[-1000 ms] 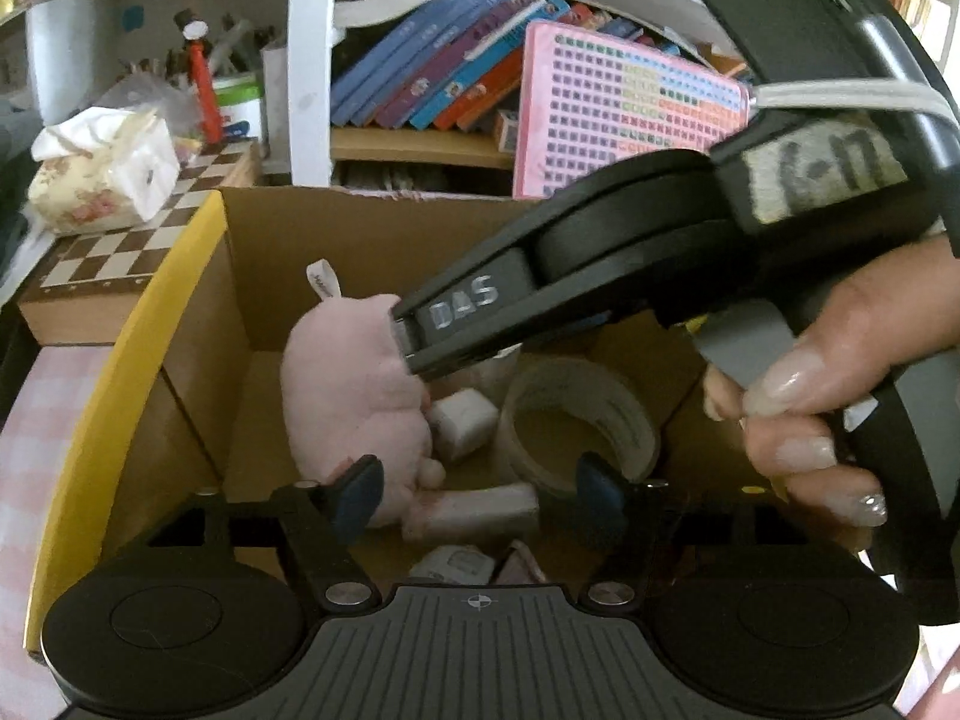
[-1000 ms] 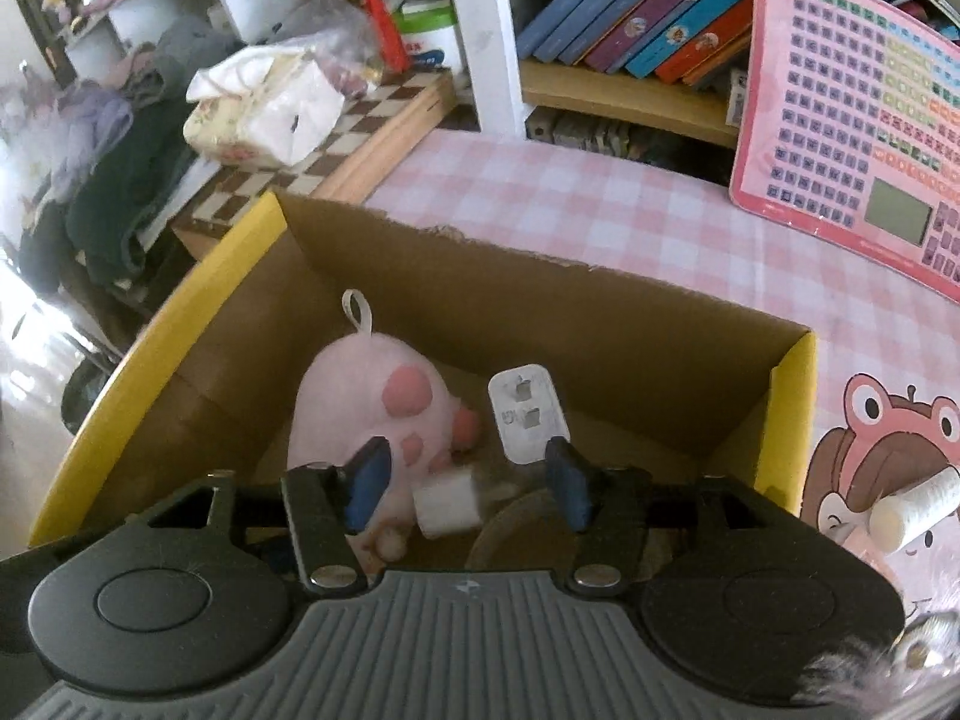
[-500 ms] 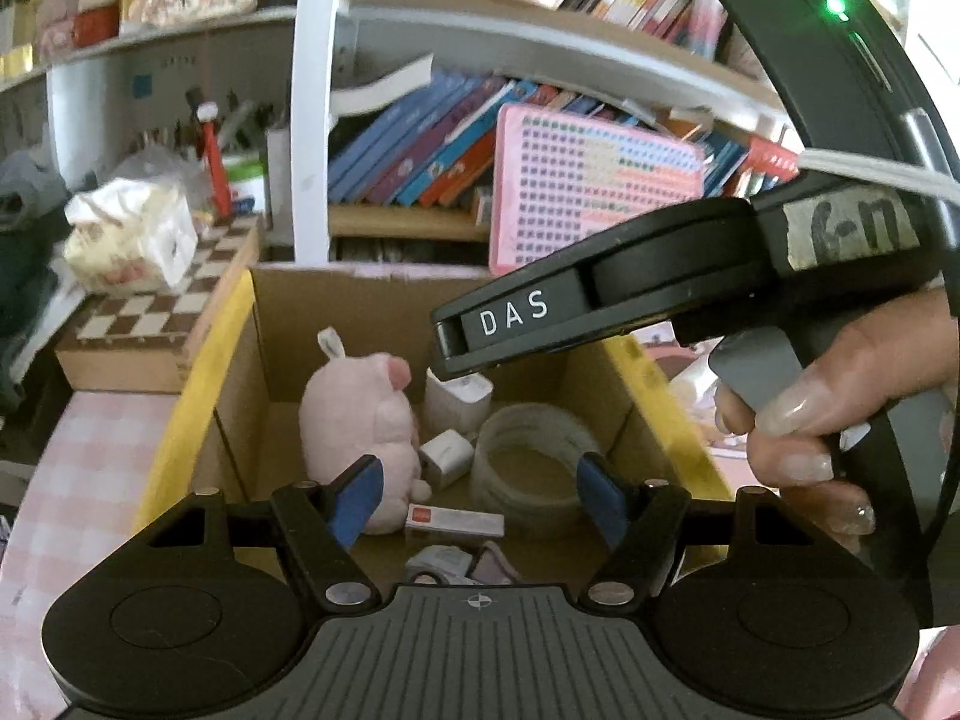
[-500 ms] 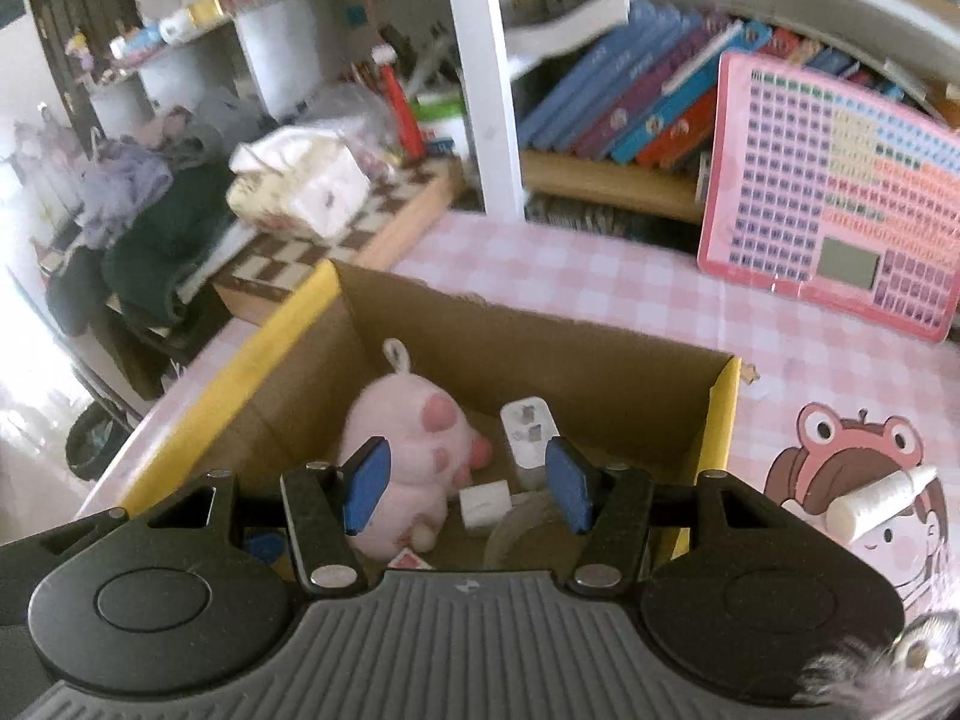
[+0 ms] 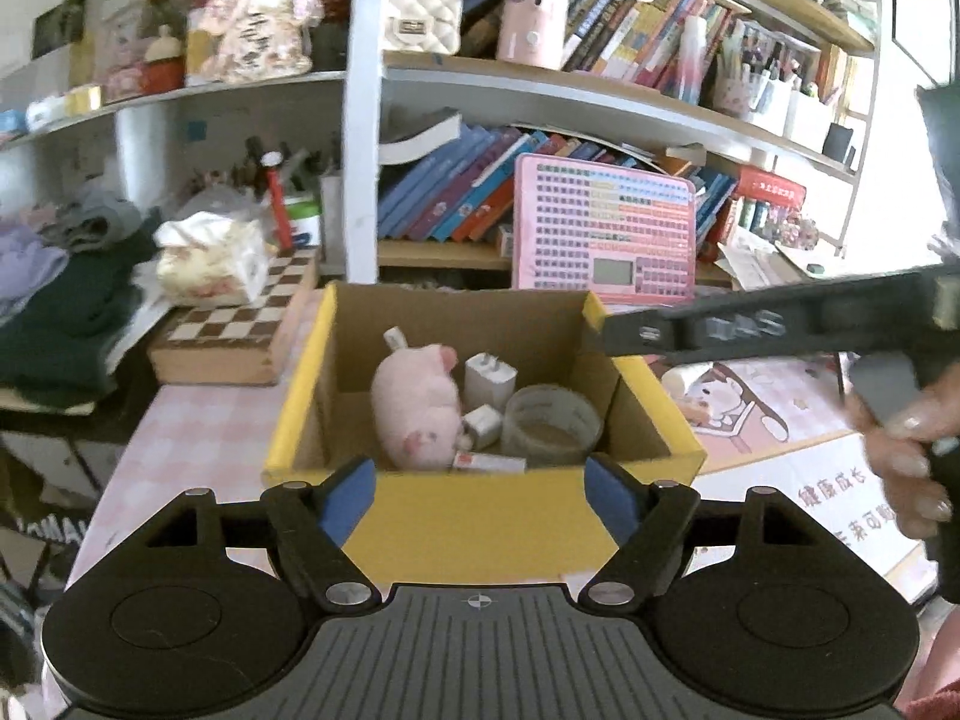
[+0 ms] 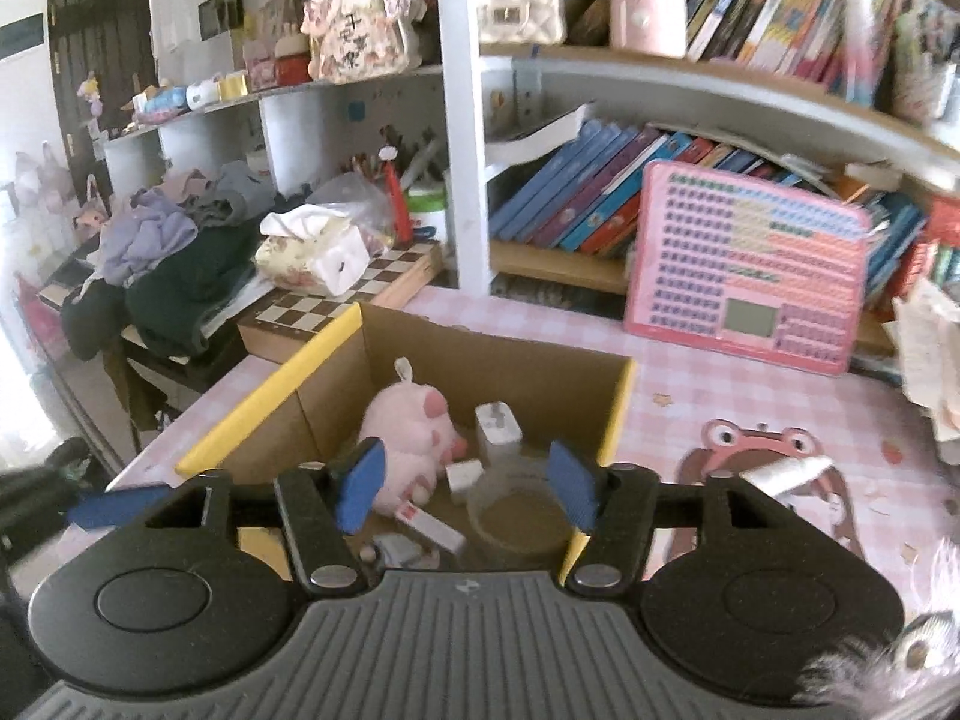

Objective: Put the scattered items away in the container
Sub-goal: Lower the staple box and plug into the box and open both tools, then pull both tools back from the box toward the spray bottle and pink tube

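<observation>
Both my grippers, left (image 5: 480, 495) and right (image 6: 465, 483), hang above the cardboard box (image 5: 480, 531), jaws opening on nothing, since the pink plush (image 5: 420, 411), charger (image 5: 489, 375) and tape roll (image 5: 552, 423) lie inside.

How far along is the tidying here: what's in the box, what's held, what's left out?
Done: pink plush, charger and tape roll lie in the box. In hand: nothing; left gripper and right gripper are opening, empty. Left: a white tube on the mat.
</observation>
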Motion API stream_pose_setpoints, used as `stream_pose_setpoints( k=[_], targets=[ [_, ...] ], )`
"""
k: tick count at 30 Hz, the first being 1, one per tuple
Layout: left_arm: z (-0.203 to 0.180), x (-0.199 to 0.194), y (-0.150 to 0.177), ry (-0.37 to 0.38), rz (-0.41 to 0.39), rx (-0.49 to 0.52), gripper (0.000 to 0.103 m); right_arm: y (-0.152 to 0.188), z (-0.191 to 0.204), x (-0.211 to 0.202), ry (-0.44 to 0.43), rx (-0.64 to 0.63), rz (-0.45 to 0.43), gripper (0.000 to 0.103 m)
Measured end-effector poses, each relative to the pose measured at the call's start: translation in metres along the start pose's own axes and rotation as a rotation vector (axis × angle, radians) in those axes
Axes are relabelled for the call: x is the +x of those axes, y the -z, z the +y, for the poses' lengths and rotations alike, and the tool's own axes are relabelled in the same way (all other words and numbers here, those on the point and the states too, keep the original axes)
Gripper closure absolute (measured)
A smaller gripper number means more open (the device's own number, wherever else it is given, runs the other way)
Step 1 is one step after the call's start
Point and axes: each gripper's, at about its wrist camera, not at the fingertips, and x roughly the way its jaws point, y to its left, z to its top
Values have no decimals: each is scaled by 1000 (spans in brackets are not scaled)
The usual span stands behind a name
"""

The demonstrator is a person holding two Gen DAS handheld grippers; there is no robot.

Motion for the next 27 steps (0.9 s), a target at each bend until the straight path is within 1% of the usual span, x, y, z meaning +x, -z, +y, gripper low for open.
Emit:
stream_pose_setpoints(
  k=[1, 4, 10, 13, 15, 17, 20, 22, 24, 26, 27],
  targets=[
    [2, -6, 3, -5, -5, -5, 23, 6, 1, -8, 8, 0, -9, 34],
    [4, -23, 14, -29, -22, -15, 18, 26, 8, -25, 43, -15, -26, 32],
    [5, -40, 39, -73, -27, -2, 16, 66, 22, -48, 99, -25, -28, 26],
    [4, -43, 52, -99, 0, 22, 15, 87, 30, -53, 121, -20, 0, 23],
    [4, -45, 60, -103, 17, 20, 15, 99, 34, -55, 134, -5, 25, 22],
    [3, -45, 67, -111, 40, 11, 15, 110, 38, -56, 127, 15, 56, 22],
    [1, -41, 78, -124, 101, 5, 15, 124, 44, -59, 121, 13, 96, 22],
    [-1, -39, 83, -119, 134, 6, 15, 130, 47, -61, 130, 7, 121, 21],
    [-3, -42, 87, -105, 138, 10, 15, 135, 48, -65, 143, 10, 133, 20],
    [-8, -46, 88, -98, 129, 28, 8, 140, 48, -69, 151, 20, 139, 18],
    [-10, -49, 89, -95, 123, 37, 7, 142, 48, -71, 156, 23, 141, 17]
  ],
)
